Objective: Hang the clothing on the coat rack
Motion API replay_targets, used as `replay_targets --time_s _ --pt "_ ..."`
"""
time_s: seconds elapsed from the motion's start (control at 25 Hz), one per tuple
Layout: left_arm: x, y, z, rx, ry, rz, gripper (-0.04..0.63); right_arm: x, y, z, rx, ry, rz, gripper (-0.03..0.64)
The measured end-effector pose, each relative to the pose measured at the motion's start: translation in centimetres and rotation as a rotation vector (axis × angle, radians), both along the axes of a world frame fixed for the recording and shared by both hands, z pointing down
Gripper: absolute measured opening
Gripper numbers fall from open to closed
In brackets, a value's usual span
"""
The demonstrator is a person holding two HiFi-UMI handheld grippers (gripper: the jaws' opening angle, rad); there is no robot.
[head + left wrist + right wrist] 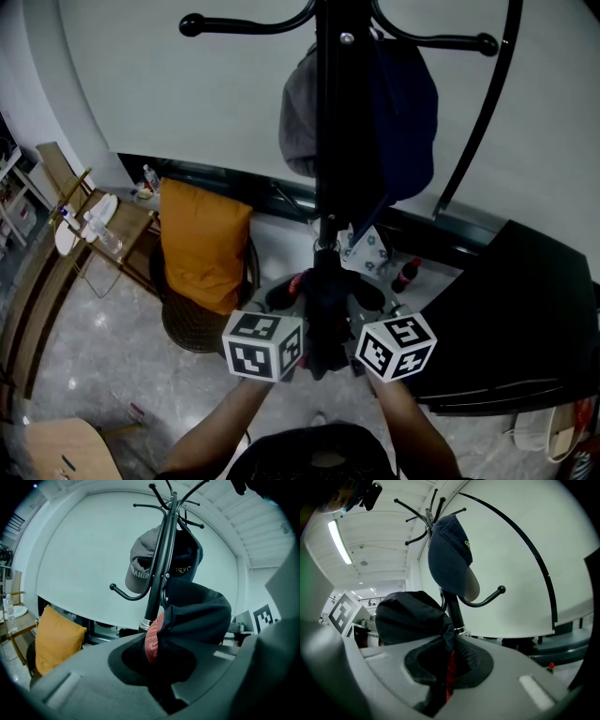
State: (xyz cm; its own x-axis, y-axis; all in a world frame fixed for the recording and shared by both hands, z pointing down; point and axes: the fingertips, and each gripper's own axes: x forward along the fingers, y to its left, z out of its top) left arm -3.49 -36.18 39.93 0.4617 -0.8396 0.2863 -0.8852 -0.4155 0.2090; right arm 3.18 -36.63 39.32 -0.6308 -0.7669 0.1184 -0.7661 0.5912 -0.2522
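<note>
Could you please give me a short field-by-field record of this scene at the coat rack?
Held item: black garment with red trim
Left gripper: shut on the garment
Right gripper: shut on the garment
Coat rack: upright black pole, directly ahead
Already hanging: grey cap, navy cap
Nearby: orange cushion, left of the rack

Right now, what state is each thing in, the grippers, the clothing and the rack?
left gripper: fingers shut on the dark garment
right gripper: fingers shut on the same garment
dark garment: bunched, held by both grippers, not yet hung
grey cap: hanging on the coat rack
navy cap: hanging on the rack
coat rack: upright, some hooks free
</note>
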Motion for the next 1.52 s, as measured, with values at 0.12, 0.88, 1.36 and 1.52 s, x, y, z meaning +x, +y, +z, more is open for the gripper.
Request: replay_targets --time_s 0.12,0.88,1.36,1.52 --pt "0.0 0.1 0.2 -0.003 0.002 0.006 0.026 0.1 0.1 0.3 -0.006 0.001 0.007 0.028" --pt "0.0 1.0 1.7 -0.032 0.003 0.043 0.026 0.5 1.3 2.2 -0.038 0.007 0.058 0.028" --pt "0.1 1.9 2.4 -0.046 0.001 0.07 0.026 0.6 2.4 3.1 -0.055 0.023 0.083 0.029" --pt "0.1 2.2 2.6 -0.049 -0.002 0.074 0.027 0.7 2.8 3.3 -0.059 0.031 0.092 0.028"
